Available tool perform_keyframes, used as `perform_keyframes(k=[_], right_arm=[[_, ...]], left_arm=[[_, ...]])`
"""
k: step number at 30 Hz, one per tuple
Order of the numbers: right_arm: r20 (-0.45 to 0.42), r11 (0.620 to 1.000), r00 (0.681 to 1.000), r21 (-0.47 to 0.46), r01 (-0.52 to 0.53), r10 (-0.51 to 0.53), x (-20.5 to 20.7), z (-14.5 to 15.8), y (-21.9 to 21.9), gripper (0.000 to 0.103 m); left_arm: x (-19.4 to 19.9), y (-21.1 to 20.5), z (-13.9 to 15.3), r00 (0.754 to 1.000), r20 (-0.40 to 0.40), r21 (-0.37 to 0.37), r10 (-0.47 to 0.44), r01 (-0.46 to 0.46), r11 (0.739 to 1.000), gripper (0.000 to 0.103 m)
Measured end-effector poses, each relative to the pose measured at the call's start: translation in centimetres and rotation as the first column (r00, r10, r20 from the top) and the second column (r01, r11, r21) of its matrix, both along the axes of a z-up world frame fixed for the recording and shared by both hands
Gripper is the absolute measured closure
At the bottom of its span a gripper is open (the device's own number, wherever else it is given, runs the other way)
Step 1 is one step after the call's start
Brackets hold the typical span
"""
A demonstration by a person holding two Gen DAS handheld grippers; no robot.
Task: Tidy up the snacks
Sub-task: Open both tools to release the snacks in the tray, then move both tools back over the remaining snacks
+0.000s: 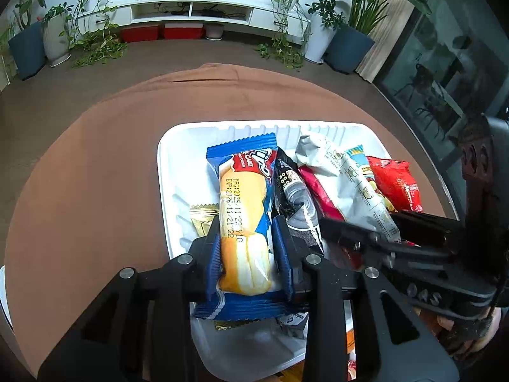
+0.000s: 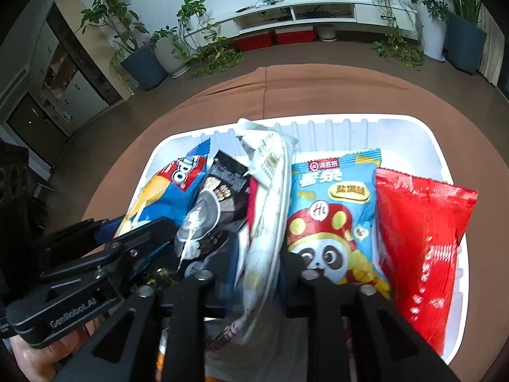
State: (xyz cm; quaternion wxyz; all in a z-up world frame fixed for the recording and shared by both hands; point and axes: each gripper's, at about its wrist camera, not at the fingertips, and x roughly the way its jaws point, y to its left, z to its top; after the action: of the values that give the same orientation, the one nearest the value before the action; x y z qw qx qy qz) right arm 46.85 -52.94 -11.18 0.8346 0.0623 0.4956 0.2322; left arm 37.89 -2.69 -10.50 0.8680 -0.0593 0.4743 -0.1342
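Observation:
A white tray [image 1: 165, 165] on a brown-covered table holds several snack packets standing side by side. My left gripper [image 1: 246, 232] is shut on a blue cake packet [image 1: 245, 191] at the tray's left end, its pads against both sides of the wrapper. In the right wrist view my right gripper [image 2: 259, 254] stands open around a white crumpled packet [image 2: 270, 191], with small gaps between the pads and the packet. A black packet [image 2: 219, 191] stands between the cake packet [image 2: 171, 187] and the white one. Right of it are a blue panda packet [image 2: 331, 210] and a red packet [image 2: 420, 238].
A gold wrapper [image 1: 203, 216] lies on the tray floor left of the cake packet. The two grippers are close together, the right gripper [image 1: 366, 235] just right of the left one. Brown cloth [image 1: 95, 175] surrounds the tray; potted plants and a white shelf stand beyond.

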Motion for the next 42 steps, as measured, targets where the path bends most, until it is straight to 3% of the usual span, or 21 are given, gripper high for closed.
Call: perform_keyframes(k=[3, 9, 11, 15, 17, 19, 23, 29, 38, 42], right_arm=[[0.021, 1.000, 1.000, -0.006, -0.008, 0.009, -0.8, 0.7, 0.1, 0.051], [0.038, 1.000, 0.999, 0.025, 0.009, -0.010, -2.2, 1.9, -1.1, 0.038], [0.049, 0.999, 0.999, 0.040, 0.007, -0.009, -2.8, 2.5, -1.3, 0.038], [0.088, 0.998, 0.996, 0.064, -0.001, -0.005, -4.1, 4.4, -2.0, 0.037], [0.122, 0.997, 0.993, 0.072, -0.001, -0.008, -5.4, 5.5, -2.8, 0.036], [0.147, 0.996, 0.989, 0.094, 0.000, -0.013, -7.1, 6.4, -3.9, 0.033], [0.180, 0.990, 0.983, 0.139, -0.004, -0.021, -11.0, 7.0, -6.4, 0.022], [0.140, 0.975, 0.987, 0.217, 0.042, -0.074, -17.1, 4.7, -10.3, 0.018], [0.058, 0.947, 0.983, 0.284, 0.149, -0.172, -24.4, 0.9, -12.7, 0.017], [0.019, 0.947, 0.985, 0.279, 0.157, -0.169, -25.9, -0.3, -12.1, 0.017]], left_arm=[[-0.3, -0.3, 0.3, 1.000, 0.008, -0.002, -0.002, 0.002, 1.000, 0.067], [-1.2, 0.2, 2.3, 0.998, 0.057, -0.031, 0.019, -0.017, 0.999, 0.044], [-1.6, 0.4, 3.3, 0.997, 0.077, -0.035, 0.022, -0.020, 0.999, 0.036], [-2.8, 1.1, 5.5, 0.993, 0.113, -0.055, 0.023, -0.017, 0.998, 0.028], [-3.9, 1.4, 6.6, 0.990, 0.137, -0.070, 0.024, -0.015, 0.997, 0.013], [-5.5, 2.5, 8.0, 0.985, 0.168, -0.088, 0.024, -0.010, 0.996, 0.004], [-9.5, 3.7, 9.7, 0.974, 0.224, -0.088, 0.022, -0.002, 0.996, 0.000], [-17.2, 5.1, 9.6, 0.965, 0.262, -0.065, 0.030, -0.014, 0.998, 0.000], [-26.6, 5.5, 3.8, 0.983, 0.143, -0.117, 0.114, -0.097, 0.988, 0.000], [-28.5, 4.5, 1.1, 0.989, 0.065, -0.087, 0.130, -0.124, 0.988, 0.000]])
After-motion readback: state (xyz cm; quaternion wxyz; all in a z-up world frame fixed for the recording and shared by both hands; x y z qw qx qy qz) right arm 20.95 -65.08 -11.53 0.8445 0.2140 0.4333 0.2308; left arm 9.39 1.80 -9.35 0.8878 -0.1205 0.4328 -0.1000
